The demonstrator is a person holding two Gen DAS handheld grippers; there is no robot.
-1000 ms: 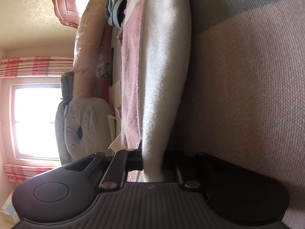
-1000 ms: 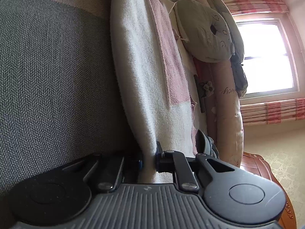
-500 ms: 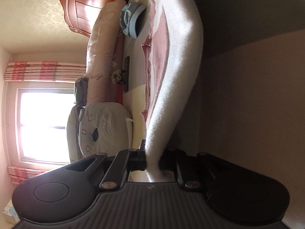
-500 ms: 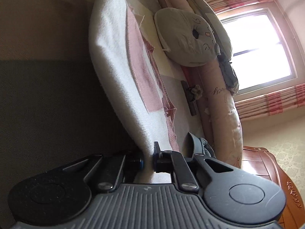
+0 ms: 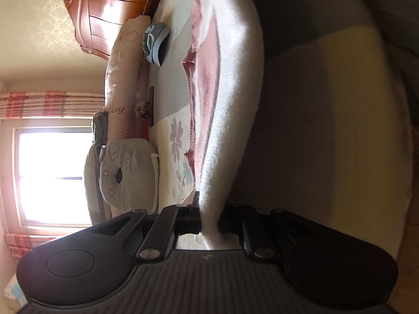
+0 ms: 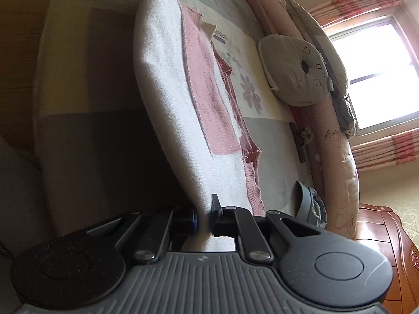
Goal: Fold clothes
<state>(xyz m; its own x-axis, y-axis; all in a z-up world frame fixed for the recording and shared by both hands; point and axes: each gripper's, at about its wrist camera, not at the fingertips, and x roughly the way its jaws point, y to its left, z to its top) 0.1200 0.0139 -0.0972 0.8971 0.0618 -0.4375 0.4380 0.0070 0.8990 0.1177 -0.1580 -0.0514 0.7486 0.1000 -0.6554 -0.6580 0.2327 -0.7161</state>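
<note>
Sunlit bed (image 6: 272,141) below: both claws, left gripper (image 5: 209,226) and right gripper (image 6: 203,221), pinch the fuzzy white-and-pink knit garment's (image 5: 230,99) edge, lifted off the bed's near edge. Fold begun, not laid.

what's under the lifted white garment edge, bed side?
Under the white garment, which both the left gripper and right gripper pinch, lie its pink panel and a pink knit piece on the floral bedsheet. The rest beneath is covered.

The left gripper (image 5: 209,222) and the right gripper (image 6: 203,221) both have their fingers clamped tight on cloth.
</note>
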